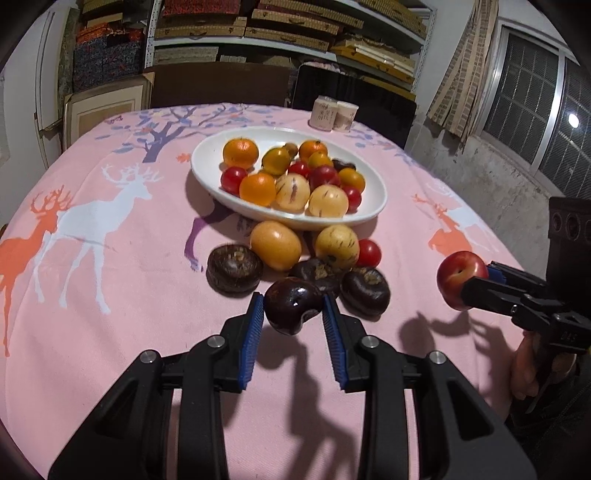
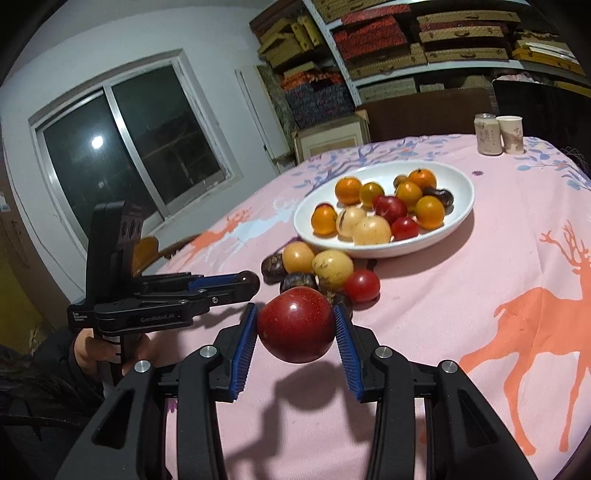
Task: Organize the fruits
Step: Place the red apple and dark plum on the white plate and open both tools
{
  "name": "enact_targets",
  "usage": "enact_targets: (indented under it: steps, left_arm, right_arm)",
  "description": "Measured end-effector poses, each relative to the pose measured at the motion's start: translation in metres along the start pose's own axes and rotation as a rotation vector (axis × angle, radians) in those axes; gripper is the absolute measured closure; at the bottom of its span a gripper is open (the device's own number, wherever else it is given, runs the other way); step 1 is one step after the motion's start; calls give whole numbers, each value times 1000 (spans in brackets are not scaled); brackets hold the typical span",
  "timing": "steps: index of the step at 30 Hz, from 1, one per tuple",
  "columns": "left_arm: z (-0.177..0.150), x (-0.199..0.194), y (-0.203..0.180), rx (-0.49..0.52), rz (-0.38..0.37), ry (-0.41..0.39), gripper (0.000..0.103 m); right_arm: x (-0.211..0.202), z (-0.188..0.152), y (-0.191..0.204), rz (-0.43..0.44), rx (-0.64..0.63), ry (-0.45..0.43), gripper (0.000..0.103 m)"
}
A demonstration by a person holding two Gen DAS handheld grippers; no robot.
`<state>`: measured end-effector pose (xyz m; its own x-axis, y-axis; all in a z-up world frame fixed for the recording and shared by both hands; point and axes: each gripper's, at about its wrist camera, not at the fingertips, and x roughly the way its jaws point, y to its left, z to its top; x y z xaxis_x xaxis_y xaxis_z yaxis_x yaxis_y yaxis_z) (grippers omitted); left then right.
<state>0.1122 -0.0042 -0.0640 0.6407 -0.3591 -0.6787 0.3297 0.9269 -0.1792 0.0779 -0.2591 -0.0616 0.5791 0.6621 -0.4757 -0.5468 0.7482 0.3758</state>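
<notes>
Pink cloth printed with deer and trees covers the table point(image 1: 110, 295), and shelves of stacked boxes point(image 1: 258, 22) line the wall behind it. Near the middle of the cloth sits a white oval bowl point(image 1: 207, 147) heaped with oranges, small red tomatoes and pale striped melon-like fruit. Just in front of the bowl lies a loose cluster of fruit on the cloth: a yellow-orange fruit point(image 1: 275, 245), a pale yellow fruit point(image 1: 337, 246) beside it, a red tomato point(image 1: 368, 253) touching that one, and three dark brown chestnut-like fruits point(image 1: 234, 268) on the near side.

The left gripper point(image 1: 293, 312) is clamped on a dark purple fruit point(image 1: 292, 305), held between its blue-padded fingers point(image 1: 255, 321) above the cloth, just on the near side of the loose cluster; its shadow falls on the cloth below. The right gripper point(image 2: 296, 325) is closed around a red apple point(image 2: 295, 325), also lifted off the table, with a shadow beneath it. In the left wrist view that apple point(image 1: 460, 280) appears out to the right of the cluster, well apart from the bowl. A hand point(image 2: 92, 350) grips the left tool's handle. Two small cans point(image 1: 334, 113) stand side by side at the far edge of the table, beyond the bowl.
</notes>
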Motion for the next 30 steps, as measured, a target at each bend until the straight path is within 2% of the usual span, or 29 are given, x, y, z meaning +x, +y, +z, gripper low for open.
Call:
enact_targets:
  steps: [2,4,7,11,15,18,20,24,27,29,30]
  left_arm:
    - [12,-8,-1,9,-14,-28,71]
    - [33,-15,-4,33,-8,-68,71]
    - [73,-9,-7,55,-2,-103,71]
    - [118,34,0,58,25,-87,71]
    - [132,82,22,-17,4,-39,71]
    - [135,97,33,-61,-44,-30,71]
    - [136,100,37,-66,-40,-35,71]
    - [137,113,47,-94,-41,-13,71]
    - [134,127,51,-101,3,20,70]
    - [132,127,52,-96,21,14,55]
    - [132,124,52,-97,23,2,52]
  right_arm:
    - [-5,5,-3,-24,11,-31,61]
    - [-11,18,2,-72,-33,-73,61]
    - [-12,52,6,-132,-93,-113,61]
    - [13,108,-8,-214,-123,-152,61]
    - [67,146,-44,-259,-45,-127,61]
    - [95,150,-56,-243,-1,-110,61]
    - [108,146,-60,-202,28,-114,61]
    - [125,142,-70,-236,11,-77,61]
    - [133,140,-78,-262,25,-57,60]
    - [134,138,-77,-265,15,-48,50]
    - [130,137,-75,-270,1,-62,43]
